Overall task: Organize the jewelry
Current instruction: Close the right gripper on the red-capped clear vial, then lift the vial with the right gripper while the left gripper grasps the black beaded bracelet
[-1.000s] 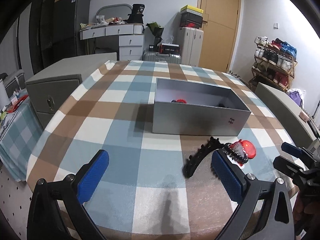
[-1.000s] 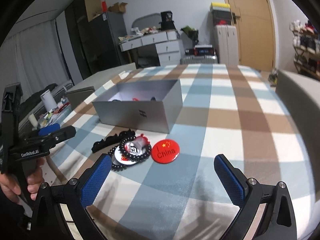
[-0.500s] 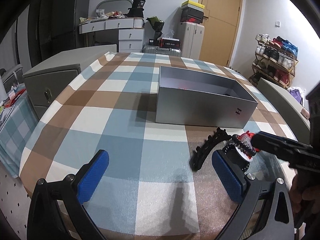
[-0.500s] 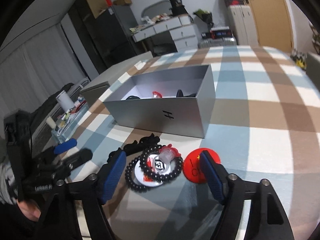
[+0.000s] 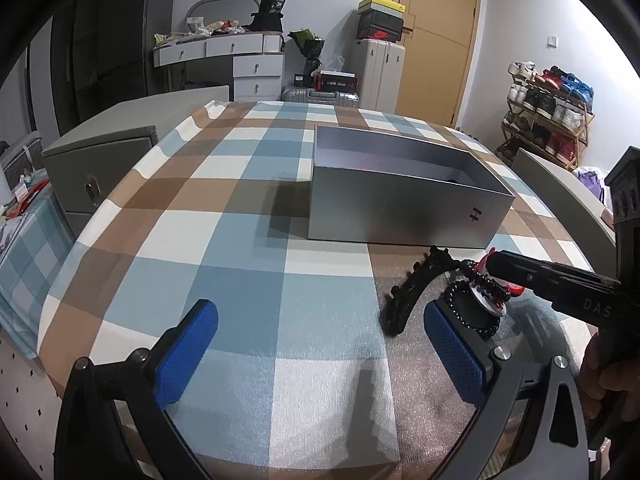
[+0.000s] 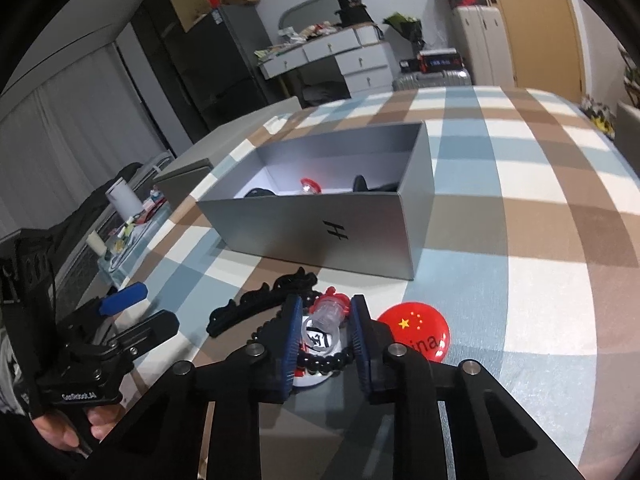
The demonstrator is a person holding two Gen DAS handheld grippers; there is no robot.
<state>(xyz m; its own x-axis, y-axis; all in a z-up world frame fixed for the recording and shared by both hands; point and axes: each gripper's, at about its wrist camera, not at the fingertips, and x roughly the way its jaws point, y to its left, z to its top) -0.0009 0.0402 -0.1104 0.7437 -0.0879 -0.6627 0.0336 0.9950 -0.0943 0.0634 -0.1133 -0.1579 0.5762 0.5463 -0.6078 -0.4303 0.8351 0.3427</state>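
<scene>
A grey open box (image 5: 400,208) stands mid-table; it also shows in the right wrist view (image 6: 320,228) with a few small items inside. In front of it lie a black toothed hair clip (image 6: 260,300), black bead bracelets (image 6: 324,362) over a white badge, a small clear and red item (image 6: 330,312) and a red China flag badge (image 6: 416,332). My right gripper (image 6: 326,320) has its pads nearly closed around the clear and red item and the bracelets. My left gripper (image 5: 320,344) is open and empty, just left of the clip (image 5: 416,292).
The round table (image 5: 224,208) has a blue, brown and white checked cloth. A grey cabinet (image 5: 100,168) stands at its left. Drawers, suitcases, a door and a shoe rack (image 5: 548,116) line the back of the room.
My right gripper has moved forward and down over the pile and its fingers have closed in from wide open. The left gripper has barely moved.
</scene>
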